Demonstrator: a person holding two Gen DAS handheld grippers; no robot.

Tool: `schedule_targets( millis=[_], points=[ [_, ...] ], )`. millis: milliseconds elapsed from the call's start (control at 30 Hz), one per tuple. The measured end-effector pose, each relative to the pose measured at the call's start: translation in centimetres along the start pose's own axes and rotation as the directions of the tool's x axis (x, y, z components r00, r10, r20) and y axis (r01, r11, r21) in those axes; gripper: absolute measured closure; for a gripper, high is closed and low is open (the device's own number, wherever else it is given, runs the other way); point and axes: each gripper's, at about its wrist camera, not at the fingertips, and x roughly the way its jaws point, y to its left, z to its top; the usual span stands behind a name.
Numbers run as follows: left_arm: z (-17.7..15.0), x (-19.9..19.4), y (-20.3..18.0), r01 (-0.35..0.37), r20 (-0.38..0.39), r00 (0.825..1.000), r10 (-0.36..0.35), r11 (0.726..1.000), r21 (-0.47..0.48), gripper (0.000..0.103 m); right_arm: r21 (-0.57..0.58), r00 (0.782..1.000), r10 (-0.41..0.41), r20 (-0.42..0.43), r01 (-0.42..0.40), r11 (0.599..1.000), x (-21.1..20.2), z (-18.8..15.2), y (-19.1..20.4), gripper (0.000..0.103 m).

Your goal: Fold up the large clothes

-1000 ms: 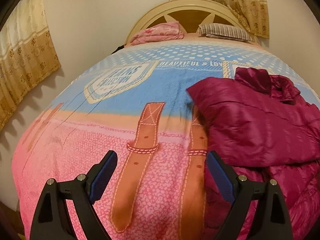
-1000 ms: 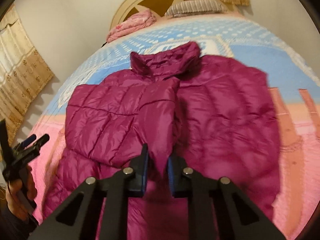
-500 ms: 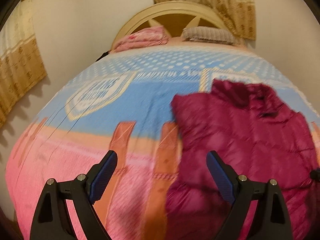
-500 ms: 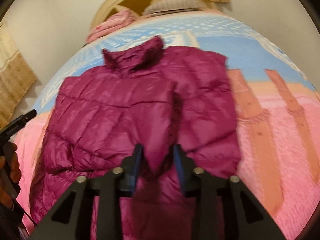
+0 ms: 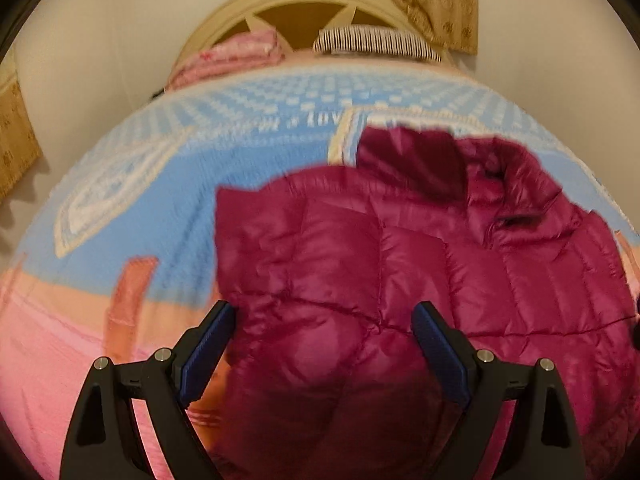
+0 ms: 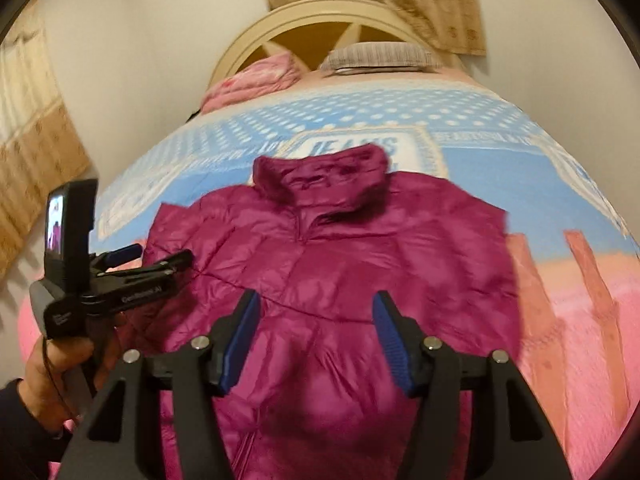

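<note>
A magenta quilted puffer jacket (image 6: 340, 264) lies spread on the bed, collar toward the headboard, both sleeves folded in over its body. It also fills the lower right of the left wrist view (image 5: 400, 264). My right gripper (image 6: 316, 336) is open and empty above the jacket's lower middle. My left gripper (image 5: 324, 340) is open and empty over the jacket's left edge. From the right wrist view the left gripper (image 6: 132, 264) shows at the jacket's left side, held in a hand.
The bed has a blue and pink printed cover (image 6: 500, 152). A folded pink blanket (image 6: 256, 80) and a striped pillow (image 6: 380, 56) lie at the cream headboard (image 6: 320, 16). Curtains (image 6: 36, 152) hang along the left wall and behind the bed.
My right gripper has opened and let go of the jacket sleeve, which now lies folded on the body. My left gripper has moved right, over the jacket's left edge.
</note>
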Motion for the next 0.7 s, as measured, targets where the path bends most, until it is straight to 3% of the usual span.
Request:
schedule_targets(
  millis=[167, 333, 700],
  points=[
    [-1.7, 1.7, -1.3, -0.014, -0.007, 1.000, 0.015, 0.998, 0.060, 0.010, 0.010, 0.996, -0.023, -0.081, 0.023, 1.000, 3.1, -2.0, -1.3, 0.046],
    [-2.0, 3.2, -0.1, 0.031, -0.068, 0.997, -0.032, 0.999, -0.009, 0.002, -0.043, 0.996, -0.045, -0.080, 0.041, 0.998, 3.6, -3.8, -1.3, 0.048],
    [-2.3, 3.6, -0.6, 0.002, -0.073, 0.997, -0.001, 1.000, 0.011, 0.001, -0.092, 0.991, -0.104, -0.081, 0.097, 0.991, 4.8, -4.3, -0.6, 0.047]
  ],
)
